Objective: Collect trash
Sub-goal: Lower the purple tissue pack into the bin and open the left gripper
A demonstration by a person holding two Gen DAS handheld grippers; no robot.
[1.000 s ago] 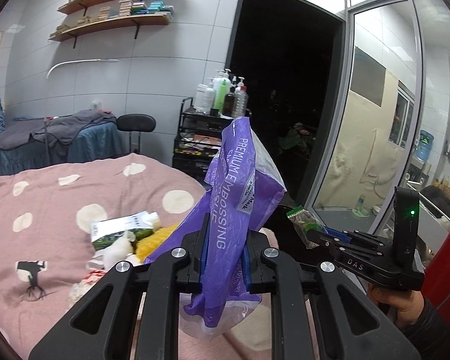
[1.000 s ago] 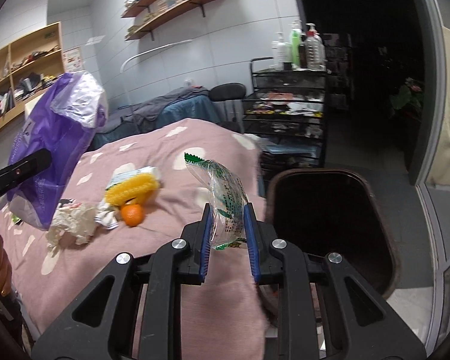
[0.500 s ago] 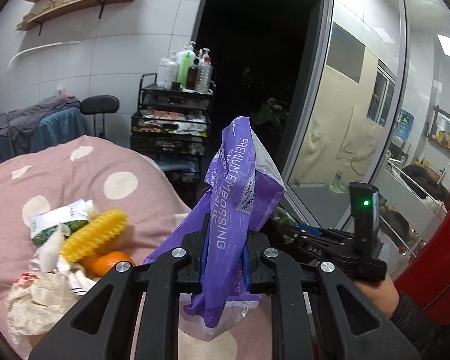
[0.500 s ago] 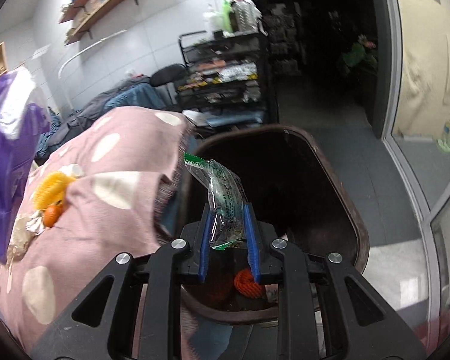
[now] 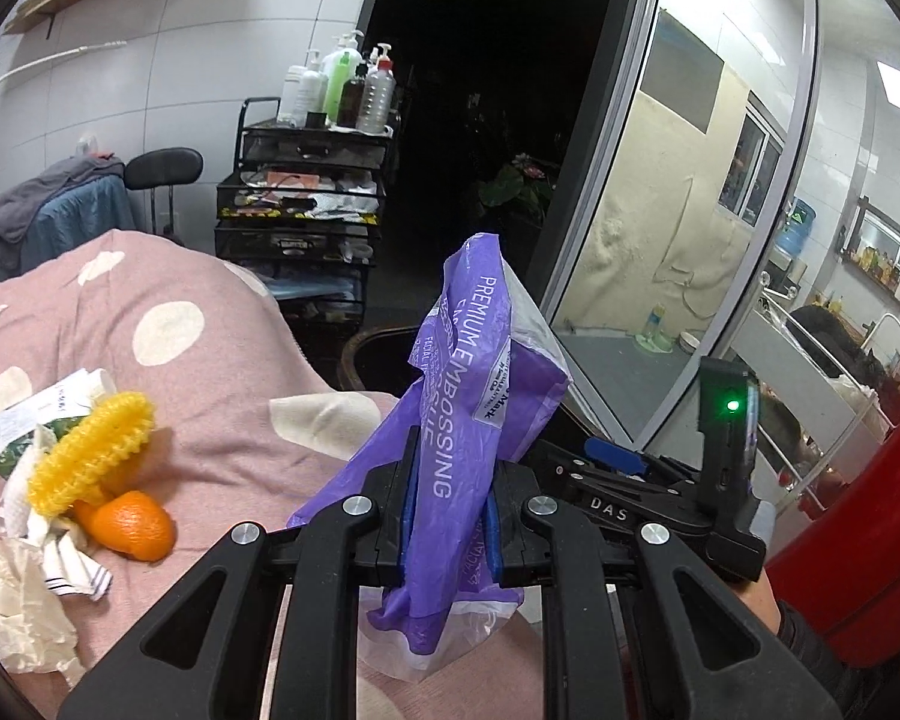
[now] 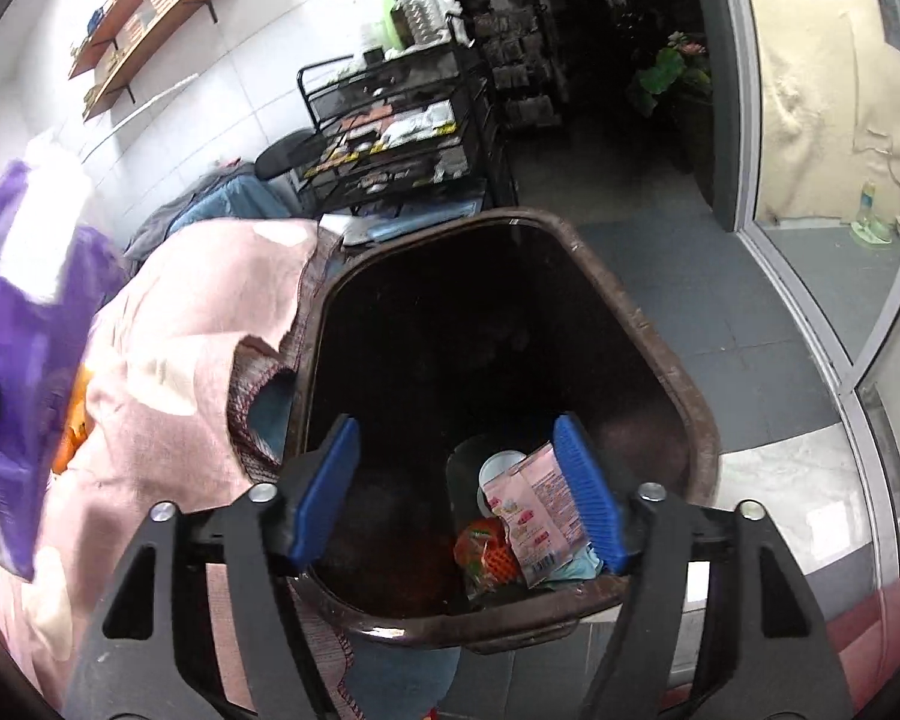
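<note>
- My left gripper (image 5: 450,516) is closed tight on a purple bag (image 5: 474,396), which sticks up between the 2 blue pads.
- My right gripper (image 6: 456,480) has just been opening, and its jaws now stand wide with nothing between them.
- It hangs over a dark brown bin (image 6: 642,324) on the grey tile floor (image 6: 750,312).
- Down in the bin I see a pink packet (image 6: 534,504) and some orange netting (image 6: 486,552).
- The bin stands just beside a bed with a pink spotted blanket (image 5: 210,360).
- More trash lies on the blanket: a yellow spiky thing (image 5: 90,456), an orange peel (image 5: 132,525) and crumpled paper (image 5: 18,600).
- Behind the bed is a black cart (image 5: 306,204) with bottles (image 5: 342,87) on top, by a white tiled wall (image 5: 210,60).
- A glass door (image 5: 690,192) is on the right.
</note>
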